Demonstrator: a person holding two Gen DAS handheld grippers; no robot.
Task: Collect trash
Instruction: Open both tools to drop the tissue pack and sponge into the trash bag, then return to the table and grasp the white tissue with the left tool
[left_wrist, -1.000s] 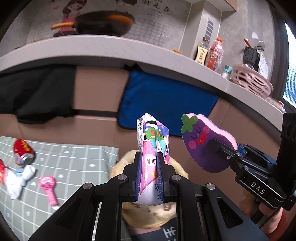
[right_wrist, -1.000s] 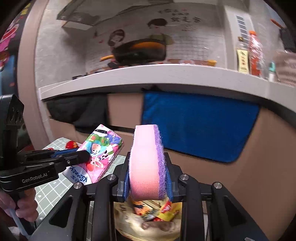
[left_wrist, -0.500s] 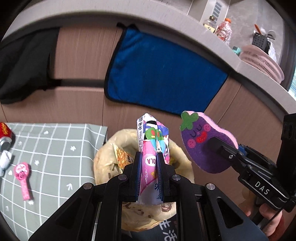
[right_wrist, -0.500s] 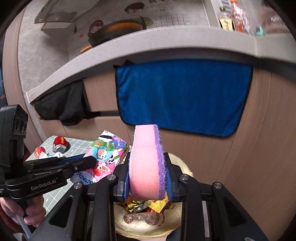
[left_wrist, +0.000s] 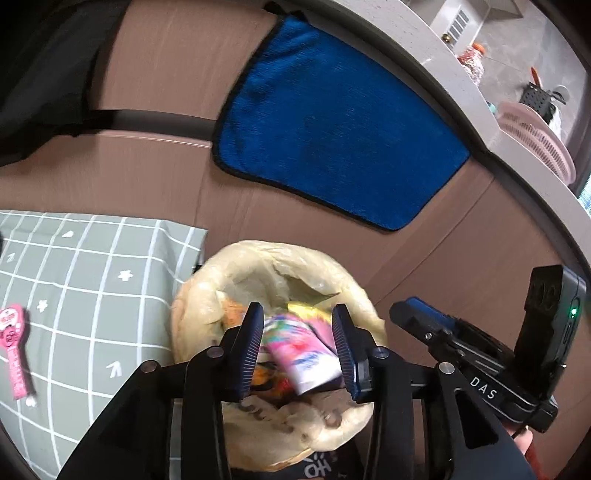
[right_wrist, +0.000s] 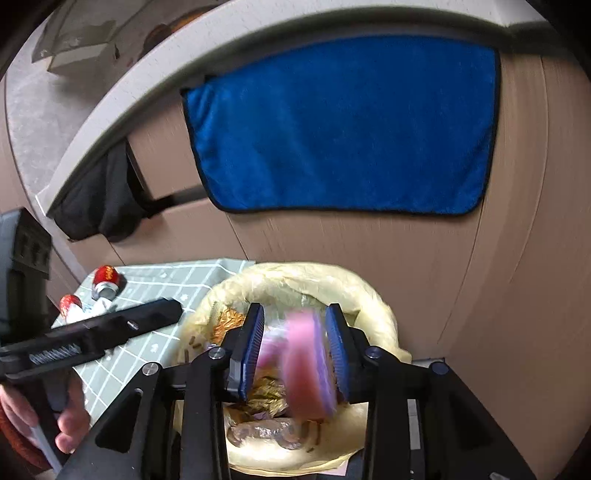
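A bin lined with a pale yellow bag (left_wrist: 258, 254) stands below both grippers, with wrappers inside. My left gripper (left_wrist: 298, 350) hangs over it with its jaws opening. A pink cartoon tissue packet (left_wrist: 306, 354), blurred, is dropping between the pads and neither pad presses on it. In the right wrist view my right gripper (right_wrist: 295, 347) is also over the bag (right_wrist: 314, 277), its jaws opening. The pink and purple sponge (right_wrist: 306, 369) is slipping down between them, blurred and free of the left pad. Each gripper shows in the other's view: the right gripper (left_wrist: 461, 343) and the left gripper (right_wrist: 110, 328).
A table with a grey-green checked cloth (left_wrist: 92, 277) adjoins the bin on the left. On it lie a pink fan-shaped item (left_wrist: 13, 350) and crushed red cans (right_wrist: 107, 280). A blue towel (left_wrist: 332, 129) hangs on the brown cabinet front behind. A person's hand (right_wrist: 70, 417) holds the left gripper.
Both grippers came down over the bin. Their jaws went from shut on the packet and the sponge to open, and both items now fall toward the bag.
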